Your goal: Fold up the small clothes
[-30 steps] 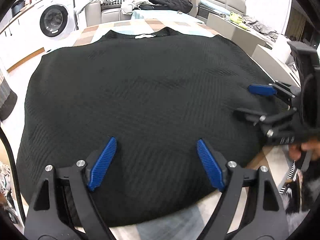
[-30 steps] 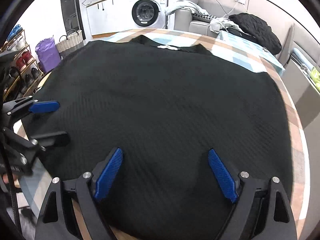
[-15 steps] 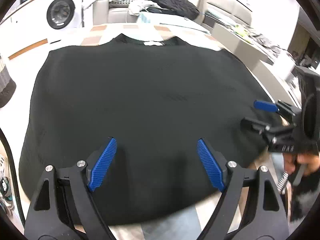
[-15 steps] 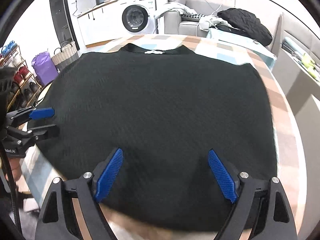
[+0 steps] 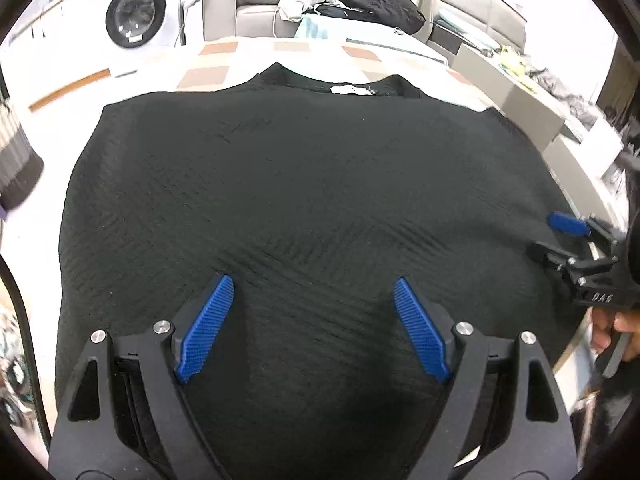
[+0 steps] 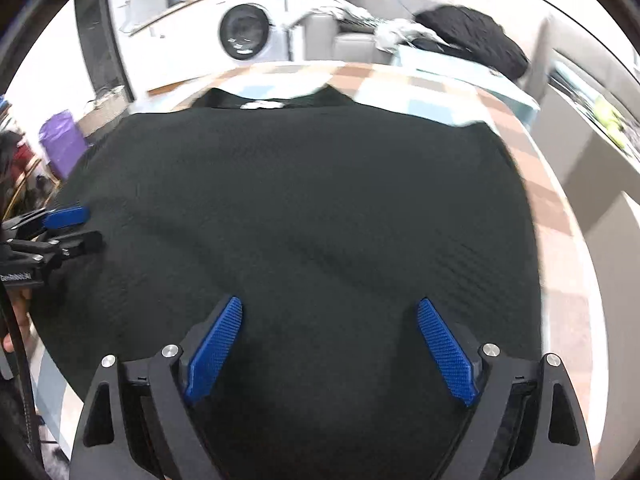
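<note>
We see the black sweater (image 5: 304, 208) flat on the counter (image 6: 560, 216), collar pointing away, both claws (image 5: 310, 328) (image 6: 330, 350) spread over its hem.

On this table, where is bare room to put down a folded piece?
Bare checked table lies beyond the sweater's collar and along its right edge. The sweater covers the rest. The open left gripper and right gripper crowd the hem.
</note>
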Demonstrator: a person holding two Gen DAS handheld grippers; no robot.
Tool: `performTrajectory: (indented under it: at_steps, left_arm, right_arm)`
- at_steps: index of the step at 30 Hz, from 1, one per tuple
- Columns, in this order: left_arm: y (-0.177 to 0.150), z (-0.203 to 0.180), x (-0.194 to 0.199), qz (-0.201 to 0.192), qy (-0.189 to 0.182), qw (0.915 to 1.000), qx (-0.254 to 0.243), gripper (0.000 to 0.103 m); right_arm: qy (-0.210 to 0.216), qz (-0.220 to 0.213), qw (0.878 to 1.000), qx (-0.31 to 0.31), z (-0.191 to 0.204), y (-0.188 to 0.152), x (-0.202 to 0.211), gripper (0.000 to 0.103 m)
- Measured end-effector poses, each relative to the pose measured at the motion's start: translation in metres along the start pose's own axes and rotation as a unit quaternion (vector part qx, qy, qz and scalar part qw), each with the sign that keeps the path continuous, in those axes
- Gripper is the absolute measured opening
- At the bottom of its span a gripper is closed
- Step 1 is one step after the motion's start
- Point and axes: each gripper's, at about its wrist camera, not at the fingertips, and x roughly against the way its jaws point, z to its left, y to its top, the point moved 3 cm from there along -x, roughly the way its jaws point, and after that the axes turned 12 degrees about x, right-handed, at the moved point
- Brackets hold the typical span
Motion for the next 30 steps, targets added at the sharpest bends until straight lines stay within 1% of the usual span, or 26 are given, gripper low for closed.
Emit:
performTrajectory:
  at_steps: [3,6,8,9,11,13,15,17,19,20,21,25,28,30]
  left_arm:
    - [0.009,-0.007,-0.003,-0.005,-0.007,1.0,0.0,0.081]
    - [0.021,-0.019,-0.018,-0.001,-0.013,0.9999,-0.006,0.081]
    - [0.026,-0.024,-0.029,0.01,0.002,0.9999,-0.012,0.081]
    - [0.03,-0.028,-0.033,0.004,0.013,0.9997,-0.023,0.081]
    - [0.035,-0.03,-0.039,0.006,0.025,0.9992,-0.032,0.081]
    - [0.039,-0.024,-0.041,0.002,0.031,0.9991,-0.029,0.081]
    - [0.044,-0.011,-0.04,-0.006,0.044,0.9989,-0.019,0.081]
    - [0.048,-0.001,-0.04,-0.009,0.041,0.9991,-0.008,0.081]
    - [0.052,0.005,-0.04,-0.009,0.04,0.9992,0.001,0.081]
    - [0.054,0.005,-0.041,-0.008,0.04,0.9992,0.003,0.081]
    - [0.056,0.003,-0.041,-0.008,0.038,0.9992,0.005,0.081]
    - [0.066,-0.013,-0.048,-0.004,0.002,1.0,0.008,0.081]
    - [0.073,-0.03,-0.063,0.003,0.001,0.9999,-0.012,0.081]
    - [0.077,-0.036,-0.07,0.001,0.02,0.9992,-0.034,0.081]
  right_arm:
    - [0.006,-0.002,1.0,0.007,0.008,0.014,-0.002,0.09]
    - [0.002,0.002,1.0,0.024,0.024,0.034,-0.014,0.09]
    - [0.005,0.006,0.999,0.033,0.032,0.046,-0.026,0.09]
    - [0.005,0.009,0.999,0.036,0.035,0.052,-0.034,0.09]
    - [-0.001,0.011,0.999,0.047,0.038,0.06,-0.043,0.091]
    - [-0.002,0.014,0.999,0.041,0.03,0.065,-0.047,0.091]
    - [-0.024,0.018,0.999,0.028,0.014,0.062,-0.047,0.091]
    - [-0.034,0.022,0.999,0.004,-0.006,0.055,-0.044,0.091]
    - [-0.021,0.017,0.999,-0.018,-0.02,0.051,-0.04,0.093]
    - [-0.023,0.016,0.999,-0.02,-0.022,0.051,-0.038,0.093]
    - [-0.021,0.015,1.0,-0.018,-0.022,0.052,-0.037,0.093]
    - [-0.006,0.002,1.0,-0.01,-0.01,0.067,-0.04,0.093]
    - [-0.001,0.004,1.0,-0.004,0.001,0.081,-0.056,0.093]
    - [-0.014,0.003,1.0,0.007,0.004,0.087,-0.065,0.093]
